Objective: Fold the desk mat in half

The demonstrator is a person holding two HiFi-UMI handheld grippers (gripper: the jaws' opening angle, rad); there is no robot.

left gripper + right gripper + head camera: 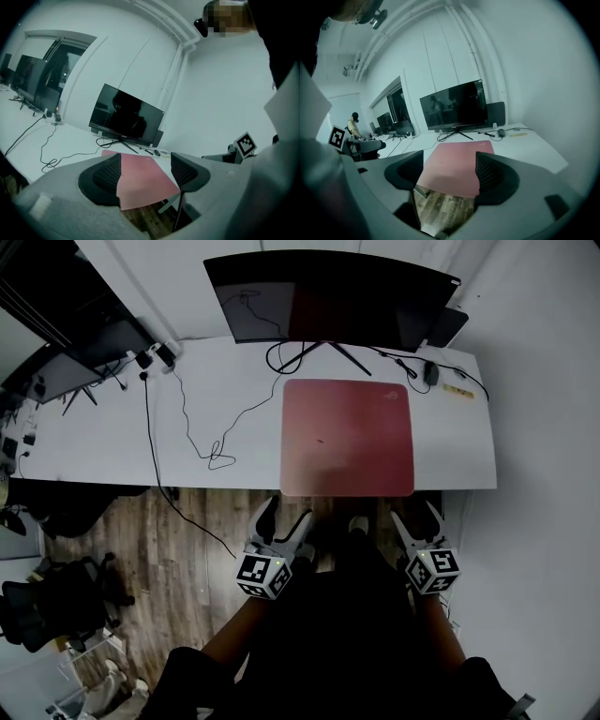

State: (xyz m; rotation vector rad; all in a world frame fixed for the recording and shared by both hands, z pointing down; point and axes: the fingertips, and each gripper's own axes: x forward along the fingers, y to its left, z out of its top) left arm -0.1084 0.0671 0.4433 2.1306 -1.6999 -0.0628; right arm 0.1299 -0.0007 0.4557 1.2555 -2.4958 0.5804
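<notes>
Closest, at 6 o'clock in the head view, is the person's dark clothing. Just beyond it, the left gripper [286, 512] sits at 7 o'clock and the right gripper [416, 514] at 5 o'clock. Both are over the wooden floor [187, 531], short of the table [112, 437] edge. Each gripper view shows its jaws wide apart with nothing between them. Farther on, the red desk mat [347, 437] lies flat and unfolded on the white table, its near edge at the table's front edge. A black cable [216, 460] runs over the table toward 10 o'clock. Behind the mat, at 12 o'clock, stands a dark monitor [328, 296], with a mouse [430, 372] at 1 o'clock.
</notes>
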